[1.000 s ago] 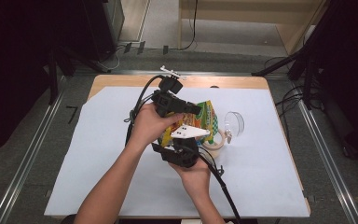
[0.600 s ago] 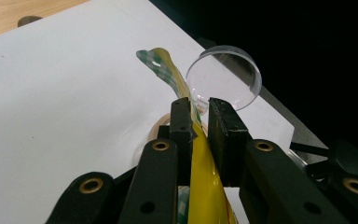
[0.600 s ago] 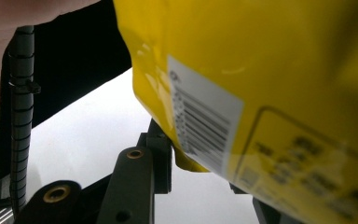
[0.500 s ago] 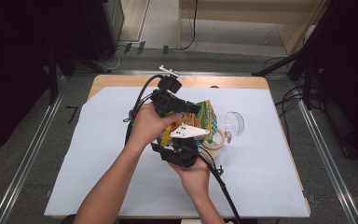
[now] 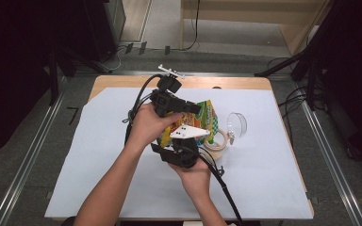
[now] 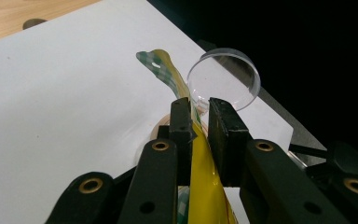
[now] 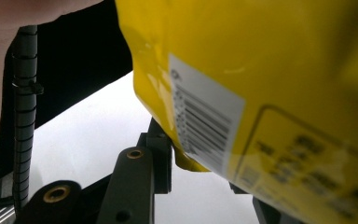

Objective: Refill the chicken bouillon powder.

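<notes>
**Barely a change in the last second**

Set against the two earlier high views, no shift can be made out – neither hand has travelled and neither has turned. The left gripper has not loosened or tightened on the yellow bag, nor has the right gripper – any difference in the bag's tilt is too slight to tell

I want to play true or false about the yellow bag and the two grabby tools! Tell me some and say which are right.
1. Both grippers hold the yellow plastic snack bag. True: left gripper and right gripper both pinch it.
2. The bag lies flat on the table. False: it is held up above the white sheet.
3. A clear round plastic lid is on the sheet. True.
4. The beige roll of tape sits on the bare wood. False: it sits on the white sheet.
</notes>
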The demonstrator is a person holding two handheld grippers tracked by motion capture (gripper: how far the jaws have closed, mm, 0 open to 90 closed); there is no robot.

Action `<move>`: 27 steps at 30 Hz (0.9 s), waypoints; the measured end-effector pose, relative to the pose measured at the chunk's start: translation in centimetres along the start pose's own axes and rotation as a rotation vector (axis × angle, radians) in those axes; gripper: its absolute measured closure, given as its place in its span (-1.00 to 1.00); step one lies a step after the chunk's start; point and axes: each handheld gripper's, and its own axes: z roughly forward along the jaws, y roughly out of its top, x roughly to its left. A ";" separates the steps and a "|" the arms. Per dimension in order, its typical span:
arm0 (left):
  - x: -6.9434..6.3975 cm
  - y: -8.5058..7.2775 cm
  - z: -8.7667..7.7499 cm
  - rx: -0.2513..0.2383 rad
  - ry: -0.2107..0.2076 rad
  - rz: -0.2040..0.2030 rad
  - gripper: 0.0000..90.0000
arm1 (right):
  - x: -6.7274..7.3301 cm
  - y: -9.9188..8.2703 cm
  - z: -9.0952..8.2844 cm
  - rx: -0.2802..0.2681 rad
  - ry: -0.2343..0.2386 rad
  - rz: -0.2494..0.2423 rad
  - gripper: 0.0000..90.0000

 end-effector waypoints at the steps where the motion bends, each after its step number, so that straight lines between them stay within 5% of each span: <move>1: 0.0 0.0 0.0 0.000 0.000 0.000 0.78 | 0.0 0.0 0.0 0.000 0.000 0.000 0.53; 27: 0.2 0.0 -0.2 0.001 0.004 -0.008 0.79 | 0.1 0.1 0.2 -0.001 0.004 -0.002 0.53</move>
